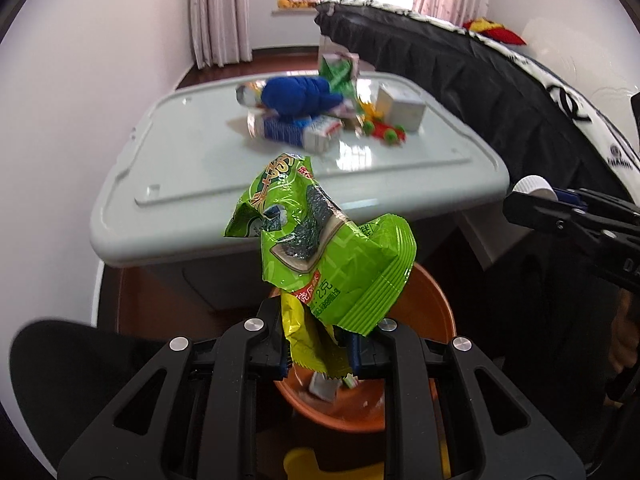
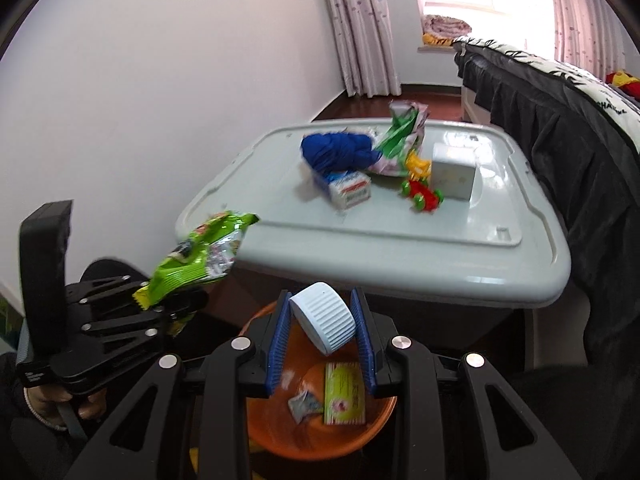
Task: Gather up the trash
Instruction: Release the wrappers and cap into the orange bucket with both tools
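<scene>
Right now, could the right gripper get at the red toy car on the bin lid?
Probably not yet. The right gripper is shut on a white ribbed cap above the orange basin, so its jaws are full. The red toy car is unobstructed on the near side of the bin lid.

Colours over the orange bin

The wrapper [image 1: 320, 248] is bright green with a dark printed panel and red-and-white lettering; the cap [image 2: 324, 316] is white and ribbed, between blue pads [image 2: 277, 344]. The bin [image 2: 280, 436] is orange, the lid [image 2: 400, 240] pale grey, the yarn [image 2: 336, 150] deep blue, the toy car [image 2: 424, 196] red with green wheels, the curtains [image 2: 360, 28] pale pink and speckled.
</scene>
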